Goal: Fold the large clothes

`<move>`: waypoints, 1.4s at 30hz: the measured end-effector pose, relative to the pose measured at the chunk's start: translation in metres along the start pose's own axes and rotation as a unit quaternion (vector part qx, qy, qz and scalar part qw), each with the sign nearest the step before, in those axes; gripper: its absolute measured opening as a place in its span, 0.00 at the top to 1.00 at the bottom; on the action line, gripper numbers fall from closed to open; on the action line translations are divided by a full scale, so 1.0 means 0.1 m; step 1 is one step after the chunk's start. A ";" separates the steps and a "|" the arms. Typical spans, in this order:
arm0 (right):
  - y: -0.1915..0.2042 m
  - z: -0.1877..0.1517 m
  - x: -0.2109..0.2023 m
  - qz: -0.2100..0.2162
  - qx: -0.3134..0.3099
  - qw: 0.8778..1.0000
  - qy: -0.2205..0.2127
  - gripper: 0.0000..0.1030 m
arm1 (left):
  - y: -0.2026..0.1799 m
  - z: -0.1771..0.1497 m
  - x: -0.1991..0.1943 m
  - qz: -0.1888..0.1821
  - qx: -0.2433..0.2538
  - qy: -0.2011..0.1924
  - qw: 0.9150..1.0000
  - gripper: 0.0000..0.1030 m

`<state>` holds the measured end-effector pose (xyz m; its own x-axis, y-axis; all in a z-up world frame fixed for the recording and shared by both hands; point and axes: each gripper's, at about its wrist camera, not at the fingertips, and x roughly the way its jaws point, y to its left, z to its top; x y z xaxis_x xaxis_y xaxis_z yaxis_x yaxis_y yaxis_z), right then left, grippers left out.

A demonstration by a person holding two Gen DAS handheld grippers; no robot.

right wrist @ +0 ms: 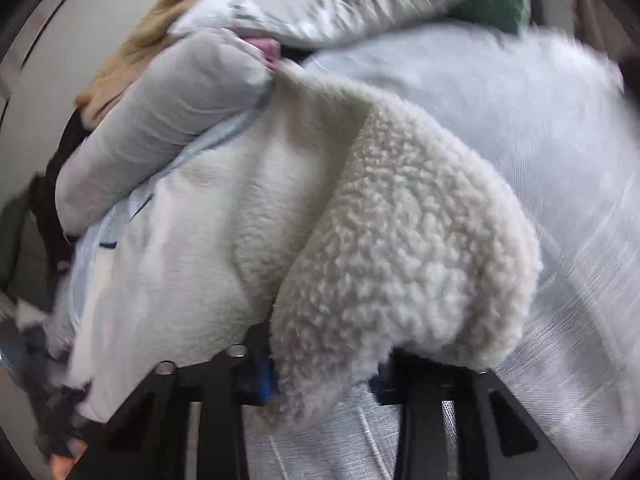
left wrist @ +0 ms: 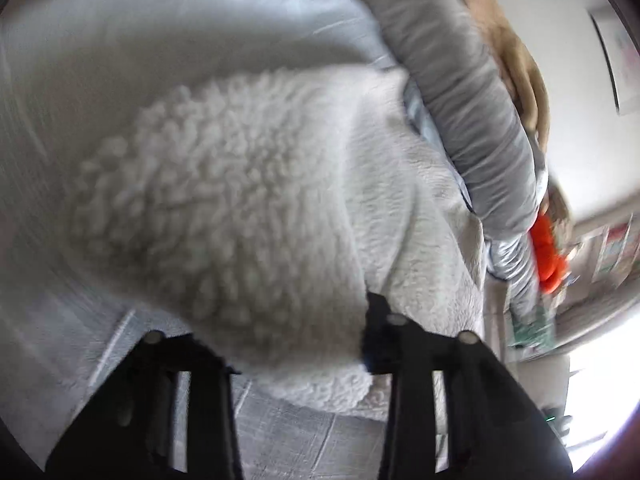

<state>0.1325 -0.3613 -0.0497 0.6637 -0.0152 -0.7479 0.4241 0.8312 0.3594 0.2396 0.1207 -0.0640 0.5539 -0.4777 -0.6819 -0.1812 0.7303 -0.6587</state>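
Observation:
A large white fleece garment (left wrist: 240, 184) with a curly sherpa face and a smooth inner face fills both views; it also shows in the right wrist view (right wrist: 400, 240). My left gripper (left wrist: 296, 344) is shut on a fold of its edge, the fleece bulging between the black fingers (left wrist: 380, 320). My right gripper (right wrist: 324, 364) is shut on another part of the fleece edge, which hangs over and between its fingers (right wrist: 256, 352). The garment lies over a pale grey-white cloth surface (left wrist: 120, 40).
A pile of other clothes lies beyond the fleece: a grey padded garment (left wrist: 460, 92) (right wrist: 160, 120), a tan one (left wrist: 516, 60) (right wrist: 160, 32), something orange (left wrist: 548, 252) and something green (right wrist: 500, 4). A wall and posters show at the right of the left wrist view.

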 end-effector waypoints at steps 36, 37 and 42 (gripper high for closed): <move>-0.19 -1.26 -1.25 -0.057 -0.089 0.983 0.149 0.32 | 0.94 -0.78 -1.09 0.076 -0.028 0.042 0.996 0.19; -0.18 -1.26 -1.32 -0.064 -0.103 0.982 0.145 0.32 | 0.93 -0.77 -1.08 0.079 -0.027 0.041 0.996 0.18; -0.11 -1.26 -1.67 -0.093 -0.158 0.977 0.107 0.31 | 0.91 -0.76 -1.05 0.087 -0.025 0.039 0.995 0.17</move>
<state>-0.0611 -0.2977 0.0011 0.4348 -0.0943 -0.8956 0.2923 0.9554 0.0414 0.1030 0.1998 -0.0767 0.4461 -0.3841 -0.8084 -0.3098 0.7811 -0.5421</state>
